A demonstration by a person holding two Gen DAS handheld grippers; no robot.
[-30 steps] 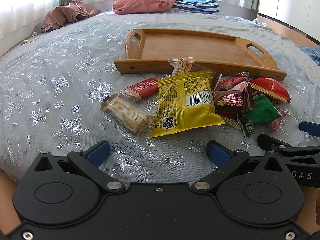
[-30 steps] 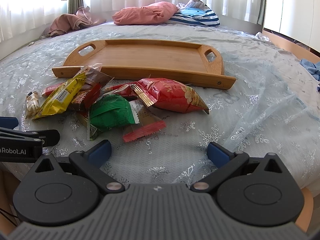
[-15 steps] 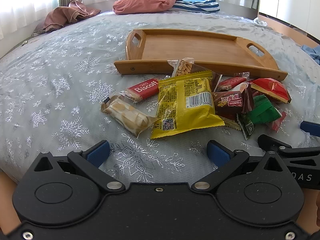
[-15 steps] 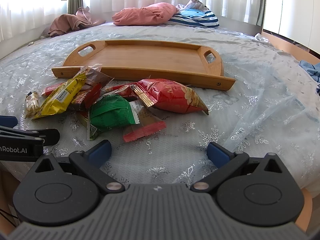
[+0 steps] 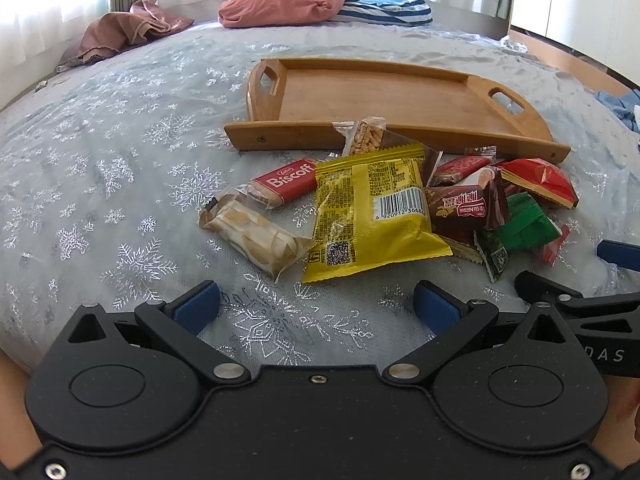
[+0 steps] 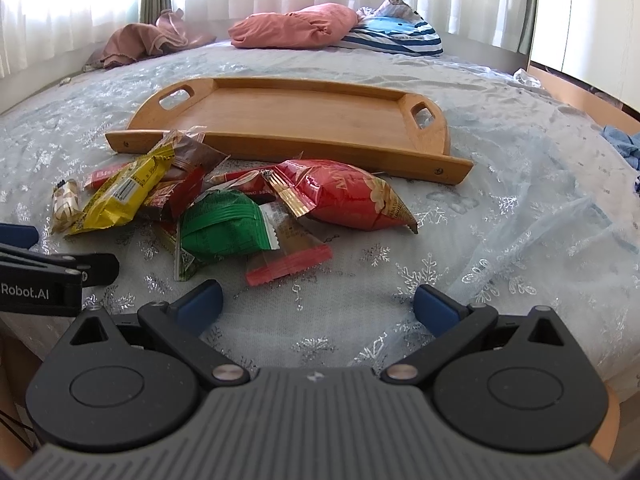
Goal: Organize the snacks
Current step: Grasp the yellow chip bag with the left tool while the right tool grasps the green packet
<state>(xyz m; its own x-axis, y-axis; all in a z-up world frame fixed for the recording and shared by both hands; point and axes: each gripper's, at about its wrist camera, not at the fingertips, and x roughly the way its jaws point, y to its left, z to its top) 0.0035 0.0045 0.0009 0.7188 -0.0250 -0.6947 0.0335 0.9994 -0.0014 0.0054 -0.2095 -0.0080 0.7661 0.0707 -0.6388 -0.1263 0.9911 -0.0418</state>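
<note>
Change: almost nothing has moved since the earlier frames; both grippers stay low at the near edge of the bed, and the snacks lie as before.
Left gripper (image 5: 316, 306): fingers spread wide, nothing between them, above bare bedspread just in front of the pile.
Right gripper (image 6: 316, 306): also wide open and holding nothing, close beside the left one.
Nearest snacks: yellow packet (image 5: 370, 214) lies barcode up, in front of the left gripper; clear biscuit pack (image 5: 256, 236) is touching its left corner; green packet (image 6: 224, 228) and a red wrapper (image 6: 288, 266) lie in front of the right gripper.
Rest of pile: Biscoff bar (image 5: 286, 178), brown packet (image 5: 466, 208) and red bag (image 6: 346, 196), overlapping one another.
Tray (image 6: 288, 122): wooden, nothing inside, just behind the pile.
Bedspread (image 5: 120, 168): pale with silver snowflakes.
Far end: pink pillow (image 6: 296, 26), striped pillow (image 6: 394, 36).
</note>
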